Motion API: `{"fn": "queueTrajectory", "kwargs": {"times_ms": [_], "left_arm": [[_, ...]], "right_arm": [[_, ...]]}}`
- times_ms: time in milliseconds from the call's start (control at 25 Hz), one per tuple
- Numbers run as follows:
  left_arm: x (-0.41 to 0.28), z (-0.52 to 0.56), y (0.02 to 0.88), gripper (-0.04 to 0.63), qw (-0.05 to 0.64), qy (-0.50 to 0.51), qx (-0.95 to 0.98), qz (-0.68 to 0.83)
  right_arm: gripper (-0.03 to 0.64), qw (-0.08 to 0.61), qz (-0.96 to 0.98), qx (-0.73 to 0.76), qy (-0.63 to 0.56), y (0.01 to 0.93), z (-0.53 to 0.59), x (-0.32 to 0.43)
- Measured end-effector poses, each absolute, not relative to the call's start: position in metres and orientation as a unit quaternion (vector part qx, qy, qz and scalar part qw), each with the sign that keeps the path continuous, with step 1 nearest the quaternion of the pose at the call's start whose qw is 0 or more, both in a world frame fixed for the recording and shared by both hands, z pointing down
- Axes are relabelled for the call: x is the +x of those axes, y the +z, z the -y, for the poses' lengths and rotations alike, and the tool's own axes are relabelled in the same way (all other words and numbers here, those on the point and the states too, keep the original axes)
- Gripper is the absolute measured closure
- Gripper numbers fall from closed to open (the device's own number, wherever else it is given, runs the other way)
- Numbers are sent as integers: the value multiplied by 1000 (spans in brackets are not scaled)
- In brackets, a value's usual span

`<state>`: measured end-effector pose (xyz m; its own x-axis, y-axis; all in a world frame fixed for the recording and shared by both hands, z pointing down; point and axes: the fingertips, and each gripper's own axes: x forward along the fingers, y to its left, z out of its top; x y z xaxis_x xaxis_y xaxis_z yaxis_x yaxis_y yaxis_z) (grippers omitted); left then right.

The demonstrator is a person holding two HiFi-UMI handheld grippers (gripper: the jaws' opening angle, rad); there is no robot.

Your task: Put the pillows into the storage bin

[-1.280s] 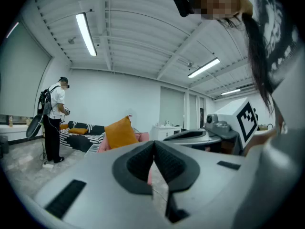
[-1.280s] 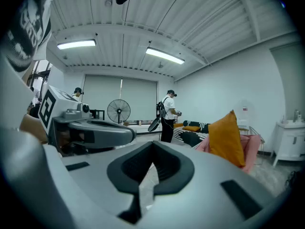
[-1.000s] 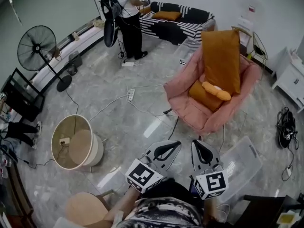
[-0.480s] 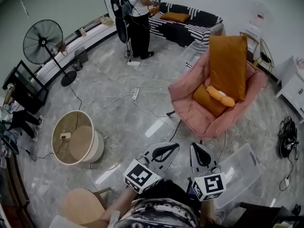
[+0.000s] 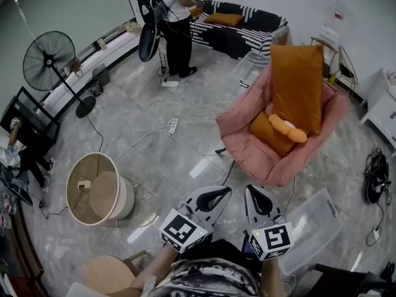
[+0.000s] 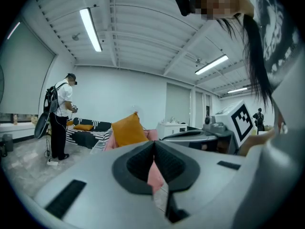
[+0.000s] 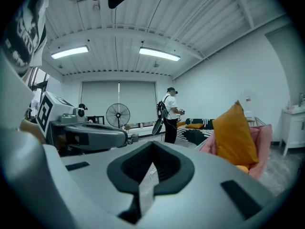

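**Left tongs** (image 5: pixel 221 192): near centre, held low in front of the person and aimed far-right toward the chair. Jaws together, nothing between the pads; only the chair's pink fabric shows past them.

**Right tongs** (image 5: pixel 255 193): just right of the left pair and parallel to it. Jaws also closed and empty, floor visible beyond the tips. Both pairs seem to be carried closed because nothing has been reached yet.

**Large orange pillow** (image 5: pixel 297 85): stands upright against the back of the pink chair (image 5: pixel 244 129), far right of the tongs and well apart from them. It is propped by the chair back, so its top edge is free for a pinch.

**Small orange pillow** (image 5: pixel 269 135): lies on the chair seat at the foot of the large one.

**Yellow-orange bolster** (image 5: pixel 286 127): rests across the small pillow and touches it; probably lifted first.

**Storage bin** (image 5: pixel 312 221): clear plastic, on the floor at near right, just beside the right tongs. It looks empty, and none of the chair's pillows has been moved yet.

**Third orange pillow** (image 5: pixel 224 19): on the striped sofa (image 5: pixel 247 36), far side of the room.

**Other**: a person (image 5: pixel 173 23) standing by the sofa; a pedestal fan (image 5: pixel 46 57), far left; a round basket (image 5: pixel 99 187), near left.
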<state>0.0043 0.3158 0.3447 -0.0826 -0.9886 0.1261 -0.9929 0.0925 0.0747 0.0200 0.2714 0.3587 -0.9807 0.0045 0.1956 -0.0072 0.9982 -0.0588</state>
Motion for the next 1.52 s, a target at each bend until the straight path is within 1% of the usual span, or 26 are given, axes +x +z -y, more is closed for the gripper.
{"fn": "queueTrajectory", "kwargs": {"times_ms": [360, 640, 920, 1160, 1520], "left_arm": [[-88, -250, 364, 583, 97, 10, 706, 702], [-178, -207, 359, 583, 91, 16, 738, 668], [-253, -184, 359, 583, 88, 19, 751, 654], [-289, -170, 364, 583, 90, 15, 760, 644], [-292, -138, 372, 583, 107, 1, 783, 613]], "right_arm": [[618, 132, 989, 47, 52, 382, -209, -65], [618, 142, 985, 77, 58, 379, -174, -157], [618, 147, 980, 116, 67, 383, -143, -219], [618, 150, 976, 142, 63, 385, -127, -248], [618, 167, 966, 181, 76, 393, -99, -244]]}}
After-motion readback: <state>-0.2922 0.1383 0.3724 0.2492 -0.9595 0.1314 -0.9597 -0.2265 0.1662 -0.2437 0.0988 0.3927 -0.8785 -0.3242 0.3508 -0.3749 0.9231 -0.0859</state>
